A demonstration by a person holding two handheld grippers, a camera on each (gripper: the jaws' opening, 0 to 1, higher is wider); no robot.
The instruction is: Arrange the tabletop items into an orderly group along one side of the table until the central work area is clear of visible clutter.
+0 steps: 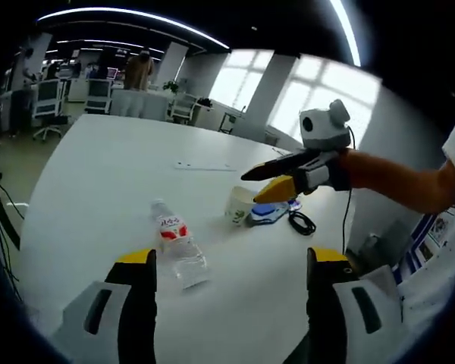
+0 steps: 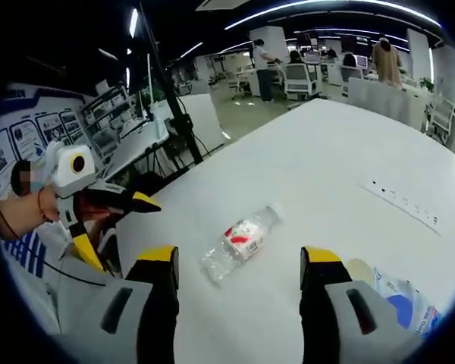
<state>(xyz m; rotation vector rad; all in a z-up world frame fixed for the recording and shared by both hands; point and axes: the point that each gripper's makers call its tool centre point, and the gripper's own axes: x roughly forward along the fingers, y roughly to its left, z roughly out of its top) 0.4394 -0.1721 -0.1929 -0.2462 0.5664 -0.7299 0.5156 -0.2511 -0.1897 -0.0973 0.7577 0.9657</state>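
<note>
Between parted, empty jaws of left gripper (image 1: 231, 277): clear plastic bottle (image 1: 179, 244) lying on smooth white counter (image 1: 106, 182). Beyond: paper cup (image 1: 240, 205), blue packet (image 1: 269, 213) partly hidden by right gripper (image 1: 252, 184), jaws spread, empty.

Desk (image 1: 98, 174): large, white, smooth top with a rounded near edge; also seen in the right gripper view (image 2: 311, 152).
Water bottle (image 1: 178, 246): clear plastic, red-and-white label, lying on its side on the desk, near the middle; same bottle in the right gripper view (image 2: 239, 244), cap end pointing far-right.
Paper cup (image 1: 239, 205): pale, standing on the desk just left of the blue packet.
Blue packet (image 1: 269, 214): blue and white, flat on the desk, touching or just beside the cup.
Black cable (image 1: 301, 222): looped on the desk, right of the packet.
Power strip (image 2: 402, 203): white, flush in the desk top, far side.
</note>
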